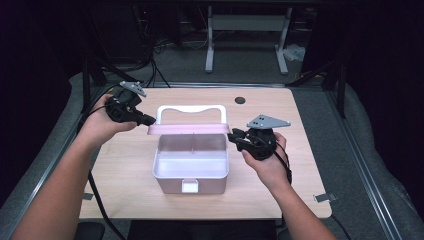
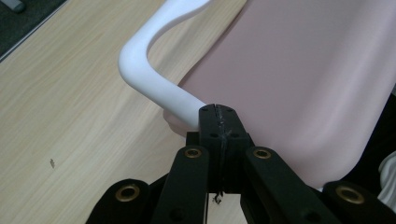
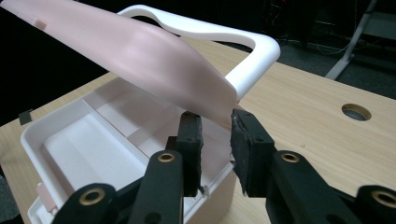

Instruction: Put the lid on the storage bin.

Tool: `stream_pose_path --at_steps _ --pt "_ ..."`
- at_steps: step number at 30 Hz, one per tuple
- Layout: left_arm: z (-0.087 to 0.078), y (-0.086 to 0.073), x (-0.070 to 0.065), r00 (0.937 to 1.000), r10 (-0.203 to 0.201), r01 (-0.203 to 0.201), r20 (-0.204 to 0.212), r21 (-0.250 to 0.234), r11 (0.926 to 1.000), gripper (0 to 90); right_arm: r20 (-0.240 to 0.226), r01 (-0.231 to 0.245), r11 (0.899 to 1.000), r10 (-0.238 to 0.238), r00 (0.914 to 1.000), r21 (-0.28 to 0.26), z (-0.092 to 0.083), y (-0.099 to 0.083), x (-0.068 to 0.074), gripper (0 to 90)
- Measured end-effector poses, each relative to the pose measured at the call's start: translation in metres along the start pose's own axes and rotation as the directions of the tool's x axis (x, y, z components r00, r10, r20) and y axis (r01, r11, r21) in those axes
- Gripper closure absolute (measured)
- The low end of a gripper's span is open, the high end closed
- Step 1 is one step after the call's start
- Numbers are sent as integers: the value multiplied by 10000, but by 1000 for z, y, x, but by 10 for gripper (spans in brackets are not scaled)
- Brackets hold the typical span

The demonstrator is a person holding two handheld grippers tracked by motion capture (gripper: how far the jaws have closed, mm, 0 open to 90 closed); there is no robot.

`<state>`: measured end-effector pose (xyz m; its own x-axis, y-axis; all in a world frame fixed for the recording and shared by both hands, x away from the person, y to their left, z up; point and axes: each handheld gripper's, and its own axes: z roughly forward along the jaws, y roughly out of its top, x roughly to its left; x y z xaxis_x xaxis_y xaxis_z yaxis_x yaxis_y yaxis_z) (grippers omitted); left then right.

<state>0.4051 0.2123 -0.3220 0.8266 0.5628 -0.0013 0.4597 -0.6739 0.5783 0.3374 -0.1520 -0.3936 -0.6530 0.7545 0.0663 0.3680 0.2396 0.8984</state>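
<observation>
A pink box (image 1: 170, 185) stands mid-table with its lid (image 1: 187, 129) raised and a white handle (image 1: 190, 108) behind it. My left gripper (image 1: 150, 120) is at the lid's left corner. In the left gripper view its jaws (image 2: 217, 112) stand shut, tips against the spot where the handle (image 2: 140, 65) meets the lid (image 2: 303, 70); nothing shows between them. My right gripper (image 1: 232, 135) is at the lid's right corner. In the right gripper view its jaws (image 3: 215, 123) stand apart around the lid's (image 3: 140, 56) corner, and the pads are not pressing it. The box (image 3: 32, 140) interior has dividers.
A round hole (image 1: 240, 100) sits in the wooden tabletop at the back right. A white latch (image 1: 190, 186) is on the box's front wall. Bare table lies on both sides of the box. A desk frame (image 1: 247, 22) stands on the floor beyond the table.
</observation>
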Motion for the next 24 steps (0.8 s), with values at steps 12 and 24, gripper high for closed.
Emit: stream_pose_path --at_steps 12,24 --pt "5 -10 -5 9997 83 -89 216 276 9996 899 -105 29 9997 -27 9999 235 -5 -11 3 692" --pt "18 -25 -12 9984 121 -144 546 430 9990 887 9 -196 9996 195 9998 219 -17 -30 2 686"
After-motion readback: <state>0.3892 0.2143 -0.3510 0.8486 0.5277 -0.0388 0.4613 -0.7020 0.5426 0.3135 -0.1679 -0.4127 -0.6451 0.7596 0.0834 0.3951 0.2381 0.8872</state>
